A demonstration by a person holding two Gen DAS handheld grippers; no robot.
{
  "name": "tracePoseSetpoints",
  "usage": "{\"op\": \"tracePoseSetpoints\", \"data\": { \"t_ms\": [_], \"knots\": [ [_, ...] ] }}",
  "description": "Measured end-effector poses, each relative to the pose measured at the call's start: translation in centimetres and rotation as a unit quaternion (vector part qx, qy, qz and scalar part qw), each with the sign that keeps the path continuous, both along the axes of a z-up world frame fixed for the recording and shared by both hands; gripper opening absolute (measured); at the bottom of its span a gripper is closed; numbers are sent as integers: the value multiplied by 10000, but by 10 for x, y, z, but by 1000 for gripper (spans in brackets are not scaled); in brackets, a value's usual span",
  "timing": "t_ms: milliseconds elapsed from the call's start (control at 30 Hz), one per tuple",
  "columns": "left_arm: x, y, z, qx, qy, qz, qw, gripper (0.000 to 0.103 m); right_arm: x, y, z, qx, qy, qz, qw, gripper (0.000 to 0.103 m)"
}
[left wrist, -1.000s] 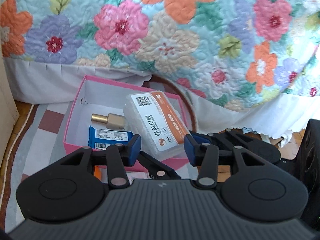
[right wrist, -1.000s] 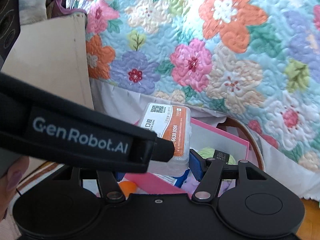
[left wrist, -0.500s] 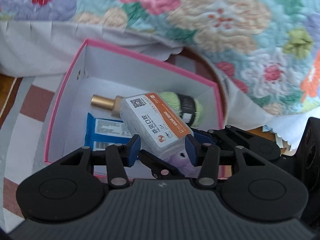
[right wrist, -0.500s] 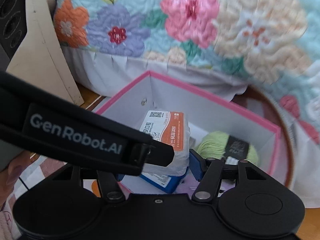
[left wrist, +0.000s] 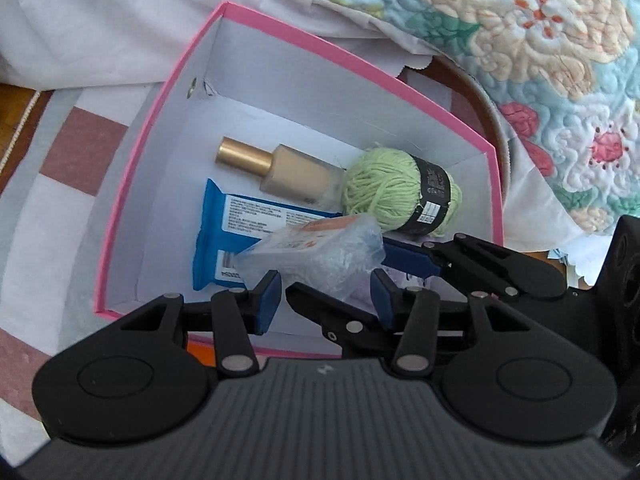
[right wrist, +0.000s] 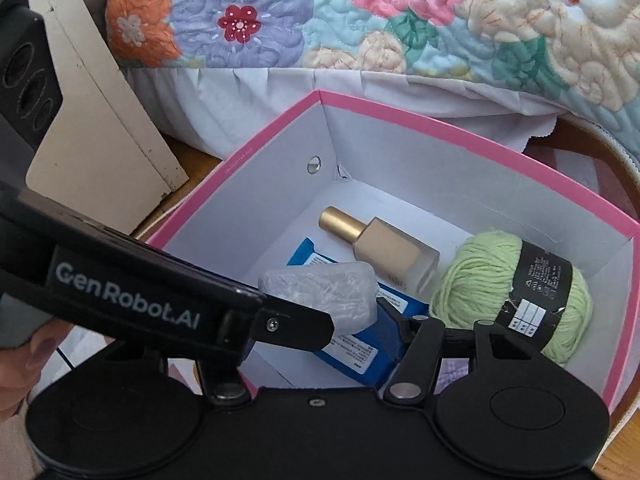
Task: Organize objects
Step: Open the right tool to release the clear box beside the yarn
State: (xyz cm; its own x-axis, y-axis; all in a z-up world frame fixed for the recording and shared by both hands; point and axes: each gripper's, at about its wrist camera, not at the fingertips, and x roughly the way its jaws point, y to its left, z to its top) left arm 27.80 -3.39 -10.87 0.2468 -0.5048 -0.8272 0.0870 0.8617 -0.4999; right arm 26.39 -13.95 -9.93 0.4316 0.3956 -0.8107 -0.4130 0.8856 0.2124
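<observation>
A pink-rimmed white box (left wrist: 160, 120) (right wrist: 440, 120) holds a gold-capped beige bottle (left wrist: 288, 168) (right wrist: 384, 244), a green yarn ball (left wrist: 384, 188) (right wrist: 480, 276) and a blue wipes packet (left wrist: 240, 224) (right wrist: 360, 352). My right gripper (right wrist: 340, 320) (left wrist: 352, 276) is shut on a clear plastic pack with an orange label (left wrist: 316, 252) (right wrist: 320, 292), its jaws still closing, low inside the box just over the wipes. My left gripper (left wrist: 324, 300) stands open just behind the pack, touching nothing; its body (right wrist: 128, 300) hides the right gripper's left finger.
A floral quilt (right wrist: 400, 20) with a white skirt (left wrist: 100, 20) hangs behind the box. A checked rug (left wrist: 60, 160) lies under it, a beige board (right wrist: 100, 120) leans at the left, and a round brown rim (left wrist: 492, 120) sits behind the box. A person's finger (right wrist: 36, 352) shows.
Both grippers have dropped and tipped down toward the box. The pack went from above the rim to inside the box and tilted, so its label now faces away.
</observation>
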Motion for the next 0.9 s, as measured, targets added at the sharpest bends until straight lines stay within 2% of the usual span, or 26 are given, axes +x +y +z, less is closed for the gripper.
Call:
{"op": "tracePoseSetpoints", "data": {
  "t_ms": [267, 400, 667, 767, 833, 900],
  "knots": [
    [-4, -5, 5, 99, -288, -3, 9995, 47, -9, -12, -4, -616, -116, -184, 9979, 65],
    [-3, 3, 5, 34, -389, 85, 9992, 47, -5, -26, -12, -670, 92, -530, 9963, 66],
    [-4, 10, 4, 191, -692, 163, 9973, 47, -11, -42, -18, -823, 246, -964, 9916, 71],
    [-3, 9, 4, 173, -771, 179, 9967, 48, -16, -47, -19, -724, 213, -1101, 9910, 67],
    [-2, 8, 4, 170, -808, 176, 9964, 48, -17, -47, -19, -648, 204, -1187, 9906, 55],
    [-2, 8, 4, 158, -825, 191, 9963, 48, -16, -42, -20, -604, 159, -1182, 9910, 48]
  ]
}}
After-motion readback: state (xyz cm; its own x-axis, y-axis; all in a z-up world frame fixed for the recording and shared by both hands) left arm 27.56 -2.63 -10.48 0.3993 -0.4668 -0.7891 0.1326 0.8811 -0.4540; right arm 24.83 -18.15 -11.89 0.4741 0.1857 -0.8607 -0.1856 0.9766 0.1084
